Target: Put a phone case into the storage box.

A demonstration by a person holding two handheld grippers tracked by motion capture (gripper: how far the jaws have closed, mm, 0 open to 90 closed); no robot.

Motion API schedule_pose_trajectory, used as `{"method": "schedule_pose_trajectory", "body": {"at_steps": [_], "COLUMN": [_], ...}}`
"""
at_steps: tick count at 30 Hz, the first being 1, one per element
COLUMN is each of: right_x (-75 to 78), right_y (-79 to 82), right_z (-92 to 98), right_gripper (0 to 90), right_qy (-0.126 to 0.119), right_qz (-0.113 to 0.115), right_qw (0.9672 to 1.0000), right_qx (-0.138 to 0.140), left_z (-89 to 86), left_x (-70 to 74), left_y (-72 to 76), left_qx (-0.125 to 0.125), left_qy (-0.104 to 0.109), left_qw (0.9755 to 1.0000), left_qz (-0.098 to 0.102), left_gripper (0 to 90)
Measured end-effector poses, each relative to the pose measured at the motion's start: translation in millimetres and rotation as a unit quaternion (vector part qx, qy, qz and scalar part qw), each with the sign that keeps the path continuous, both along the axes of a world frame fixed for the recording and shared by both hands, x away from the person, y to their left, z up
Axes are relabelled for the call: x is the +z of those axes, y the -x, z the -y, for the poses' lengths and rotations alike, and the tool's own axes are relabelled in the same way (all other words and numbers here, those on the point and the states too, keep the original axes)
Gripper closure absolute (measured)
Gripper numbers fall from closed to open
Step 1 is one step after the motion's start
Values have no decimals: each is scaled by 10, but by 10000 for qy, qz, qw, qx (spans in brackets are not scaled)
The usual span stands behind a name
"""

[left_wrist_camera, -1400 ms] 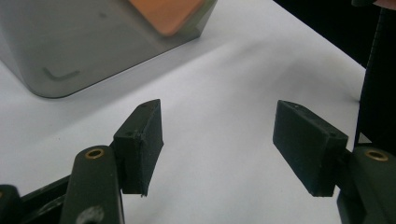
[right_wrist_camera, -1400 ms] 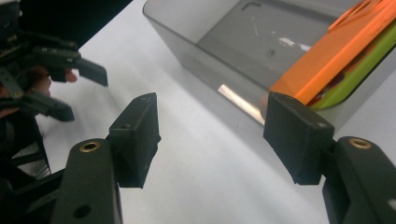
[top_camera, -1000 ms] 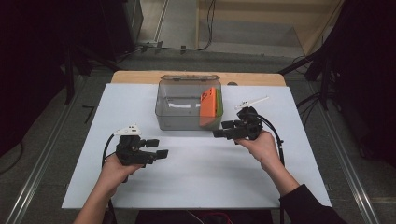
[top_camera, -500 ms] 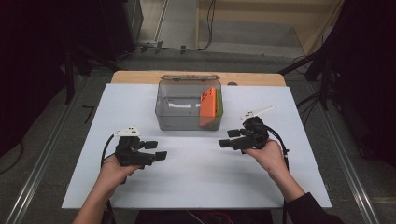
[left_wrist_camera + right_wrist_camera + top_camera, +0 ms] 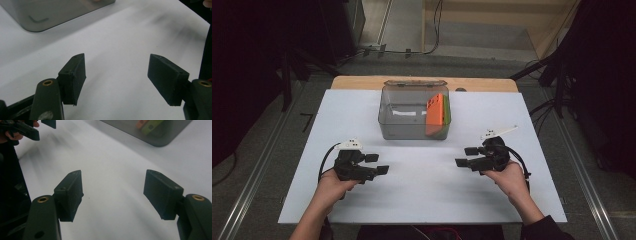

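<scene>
- Left gripper [image 5: 377, 164]: jaws spread, empty, over the white table [image 5: 427, 195].
- Right gripper [image 5: 466, 156]: jaws spread, empty.
- Clear bin [image 5: 407, 125] stood at the table's far centre, orange block [image 5: 434, 115] upright inside.

A laboratory recording bay. My table [image 5: 512, 200] is a wooden top covered by a plain white sheet, set on a grey concrete floor [image 5: 407, 30]. Metal rails [image 5: 252, 190] run along the floor on both sides of the table. Loose black cables [image 5: 387, 50] lie on the floor beyond the far edge, and dark equipment stands [image 5: 297, 65] crowd the unlit surroundings to left and right.
</scene>
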State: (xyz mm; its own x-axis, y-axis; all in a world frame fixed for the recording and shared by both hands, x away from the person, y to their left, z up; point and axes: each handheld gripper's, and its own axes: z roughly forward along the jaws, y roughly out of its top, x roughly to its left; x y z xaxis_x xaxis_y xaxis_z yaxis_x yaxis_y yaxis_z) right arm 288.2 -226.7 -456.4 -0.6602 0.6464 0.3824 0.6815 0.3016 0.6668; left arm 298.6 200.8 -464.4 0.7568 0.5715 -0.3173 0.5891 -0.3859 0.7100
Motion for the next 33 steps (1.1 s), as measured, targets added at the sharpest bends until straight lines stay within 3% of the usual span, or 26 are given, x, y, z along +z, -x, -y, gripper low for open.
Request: {"method": "schedule_pose_trajectory", "body": {"at_steps": [9,33], "right_x": [-123,-327], "right_y": [162,394], "right_z": [116,464], "right_gripper": [289,283], "right_qy": [-5,-22], "right_qz": [-33,1], "right_qw": [9999,9990], "right_qx": [-121,-446], "left_z": [-5,-30], "left_x": [-26,-101], "left_y": [69,191], "left_qx": [-21,-14], "left_qy": [-26,-37], "left_qw": [10000,10000], "left_qz": [34,72], "left_gripper": [312,312]}}
